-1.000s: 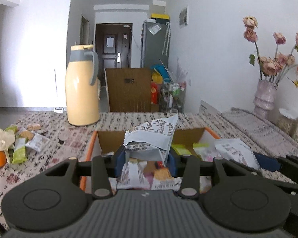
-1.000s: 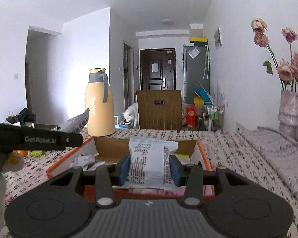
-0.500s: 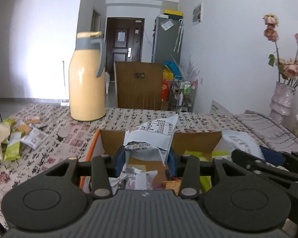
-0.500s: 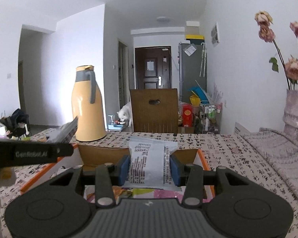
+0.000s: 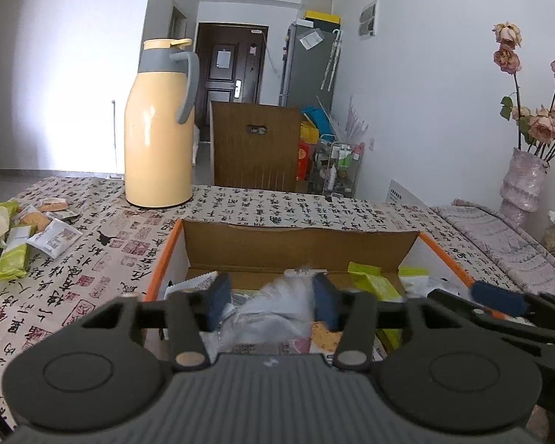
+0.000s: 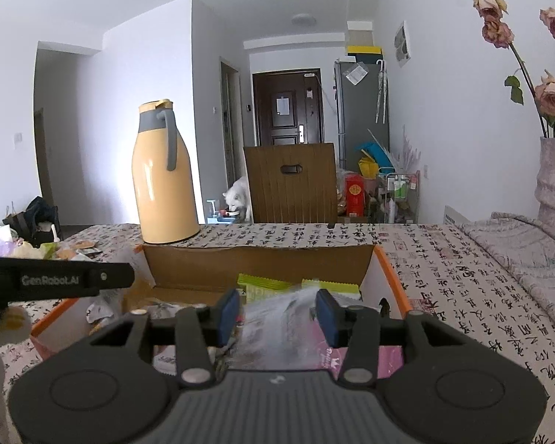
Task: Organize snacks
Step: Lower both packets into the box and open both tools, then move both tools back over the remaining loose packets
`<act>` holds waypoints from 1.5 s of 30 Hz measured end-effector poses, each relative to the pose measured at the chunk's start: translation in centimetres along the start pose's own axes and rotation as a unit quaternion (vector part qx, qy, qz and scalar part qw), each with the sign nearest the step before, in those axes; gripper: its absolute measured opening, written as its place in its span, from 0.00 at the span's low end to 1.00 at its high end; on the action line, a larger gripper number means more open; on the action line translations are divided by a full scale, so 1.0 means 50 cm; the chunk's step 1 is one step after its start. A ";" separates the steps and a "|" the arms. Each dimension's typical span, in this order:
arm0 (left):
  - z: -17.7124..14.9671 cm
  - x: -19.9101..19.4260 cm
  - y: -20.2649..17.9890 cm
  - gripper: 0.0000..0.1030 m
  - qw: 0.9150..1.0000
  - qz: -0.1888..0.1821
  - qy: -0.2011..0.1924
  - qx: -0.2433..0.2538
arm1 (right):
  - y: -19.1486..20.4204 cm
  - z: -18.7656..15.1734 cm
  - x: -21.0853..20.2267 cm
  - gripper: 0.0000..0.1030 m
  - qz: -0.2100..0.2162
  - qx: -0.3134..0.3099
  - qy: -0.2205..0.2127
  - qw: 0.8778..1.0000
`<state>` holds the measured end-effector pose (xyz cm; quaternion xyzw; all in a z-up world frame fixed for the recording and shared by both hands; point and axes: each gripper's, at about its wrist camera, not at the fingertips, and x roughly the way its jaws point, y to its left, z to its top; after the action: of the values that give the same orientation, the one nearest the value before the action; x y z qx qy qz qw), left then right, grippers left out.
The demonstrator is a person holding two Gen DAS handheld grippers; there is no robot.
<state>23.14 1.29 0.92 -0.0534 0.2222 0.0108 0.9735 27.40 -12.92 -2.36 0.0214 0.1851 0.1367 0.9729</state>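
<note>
Far left of the left gripper's (image 5: 270, 298) jaws, a loose heap of snack packets (image 5: 29, 231) lies on the tablecloth (image 5: 103, 259): two green bars and about four pale or orange packets can be counted, though the heap runs off the edge. Ahead and left of those jaws stands one cream thermos jug (image 5: 161, 125) with a grey handle. Straight ahead and below them sits one orange-edged cardboard box (image 5: 299, 238), flaps up, holding more snacks than can be counted. The left jaws stand apart, and a blurred white packet (image 5: 277, 301) lies between the blue pads (image 5: 218, 296); contact cannot be made out. Right of them, two yellow-green packets (image 5: 373, 283) rest by the box's far wall. The right gripper (image 6: 279, 310) is likewise over the box, jaws apart, with a blurred clear-white packet (image 6: 277, 312) between them, a pink packet (image 6: 325, 355) beneath, and green packets (image 6: 266, 285) just beyond. Far right stands one pale vase (image 5: 523, 181) of dried roses (image 5: 536, 125). The table wears a calligraphy-print cloth. Beyond it are a brown chair back (image 5: 255, 148), a white dog (image 6: 236, 198), a dark door (image 5: 227, 77), a grey fridge (image 5: 309, 63) and white walls.
</note>
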 end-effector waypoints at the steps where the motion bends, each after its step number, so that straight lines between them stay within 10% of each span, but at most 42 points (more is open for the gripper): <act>1: 0.000 -0.003 0.000 0.76 1.000 0.005 -0.005 -0.001 | -0.002 0.000 -0.003 0.68 -0.004 0.002 -0.004 1.000; 5: 0.001 -0.015 0.005 1.00 0.999 0.024 -0.023 -0.014 | -0.011 0.000 -0.013 1.00 -0.009 0.014 -0.015 1.000; 45: -0.032 -0.204 0.018 1.00 1.000 0.018 -0.017 -0.014 | 0.030 -0.006 -0.192 1.00 -0.017 0.013 -0.013 1.000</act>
<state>13.23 2.02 3.83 -0.0623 0.2061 0.0326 0.9760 18.30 -14.13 0.90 0.0328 0.1744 0.1171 0.9771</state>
